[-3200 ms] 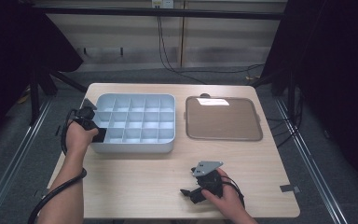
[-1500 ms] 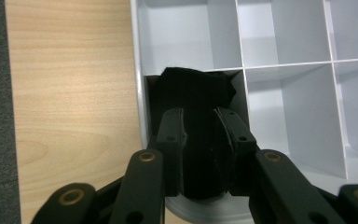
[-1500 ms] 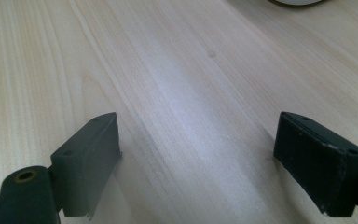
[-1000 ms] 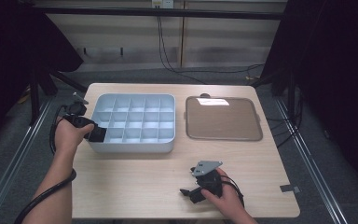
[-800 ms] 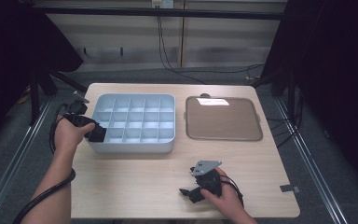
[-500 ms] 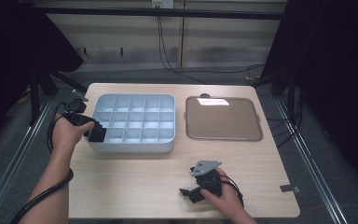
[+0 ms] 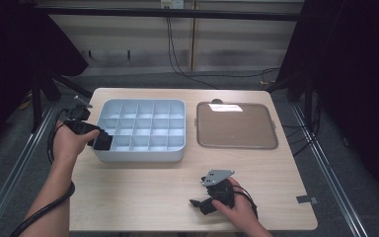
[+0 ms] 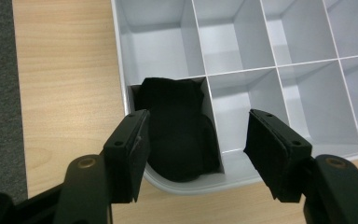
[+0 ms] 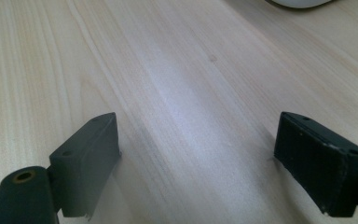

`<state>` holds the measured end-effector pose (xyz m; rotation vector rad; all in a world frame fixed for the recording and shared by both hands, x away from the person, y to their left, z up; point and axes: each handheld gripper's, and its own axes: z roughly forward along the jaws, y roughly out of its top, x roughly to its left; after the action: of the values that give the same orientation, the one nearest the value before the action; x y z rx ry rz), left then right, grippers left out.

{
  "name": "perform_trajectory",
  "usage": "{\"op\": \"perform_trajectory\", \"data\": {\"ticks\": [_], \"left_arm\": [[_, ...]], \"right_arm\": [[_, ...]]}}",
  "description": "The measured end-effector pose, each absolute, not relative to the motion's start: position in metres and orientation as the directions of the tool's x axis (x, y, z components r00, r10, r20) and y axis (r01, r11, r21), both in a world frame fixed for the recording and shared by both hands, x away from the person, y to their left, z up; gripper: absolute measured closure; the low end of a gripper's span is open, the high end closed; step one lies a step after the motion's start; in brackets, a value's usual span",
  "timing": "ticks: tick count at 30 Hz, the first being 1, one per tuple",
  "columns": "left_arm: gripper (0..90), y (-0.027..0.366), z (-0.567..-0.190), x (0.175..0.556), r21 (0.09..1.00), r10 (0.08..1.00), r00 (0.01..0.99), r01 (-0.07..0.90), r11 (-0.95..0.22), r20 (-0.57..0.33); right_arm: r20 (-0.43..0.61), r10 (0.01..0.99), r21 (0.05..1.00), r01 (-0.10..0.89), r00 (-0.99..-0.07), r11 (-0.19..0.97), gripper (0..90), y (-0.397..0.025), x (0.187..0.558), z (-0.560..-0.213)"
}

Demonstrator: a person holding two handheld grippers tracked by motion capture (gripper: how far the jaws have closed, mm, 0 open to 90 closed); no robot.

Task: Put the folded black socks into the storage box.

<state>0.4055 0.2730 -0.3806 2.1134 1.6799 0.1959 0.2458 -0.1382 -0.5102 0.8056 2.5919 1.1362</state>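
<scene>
A pale grey tray (image 7: 138, 157) split into several compartments lies on the wooden table. A bundle of black cloth (image 8: 179, 135) fills its near-left corner compartment. My left gripper (image 8: 198, 149) hovers just above that corner with its jaws open; one jaw is over the tray's outer rim and the other over the neighbouring compartment, and neither touches the cloth. From above, the left gripper (image 7: 98, 138) sits at the tray's near-left corner. My right gripper (image 7: 200, 205) rests low at the table's front edge. Over bare wood, the right gripper (image 9: 196, 163) is open with nothing between its jaws.
A flat brown-tinted lid (image 7: 237, 126) lies to the right of the tray. The tray's other compartments (image 8: 279, 51) hold nothing. Cables trail from both grippers. A strip of dark tape (image 7: 306, 200) marks the table's near-right corner.
My left forearm has swung outward to the left while the left gripper has stayed at the tray's near-left corner. The right gripper has not moved.
</scene>
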Motion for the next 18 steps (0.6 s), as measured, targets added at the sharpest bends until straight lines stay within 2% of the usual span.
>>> {"op": "perform_trajectory", "data": {"ticks": [18], "left_arm": [[38.6,0.273,-0.377,0.390,0.429,0.940,0.291,0.883,-0.190,-0.181]], "right_arm": [[0.029,0.557,0.729,0.399,-0.830,0.556,13.2,-0.138,0.246,-0.510]]}}
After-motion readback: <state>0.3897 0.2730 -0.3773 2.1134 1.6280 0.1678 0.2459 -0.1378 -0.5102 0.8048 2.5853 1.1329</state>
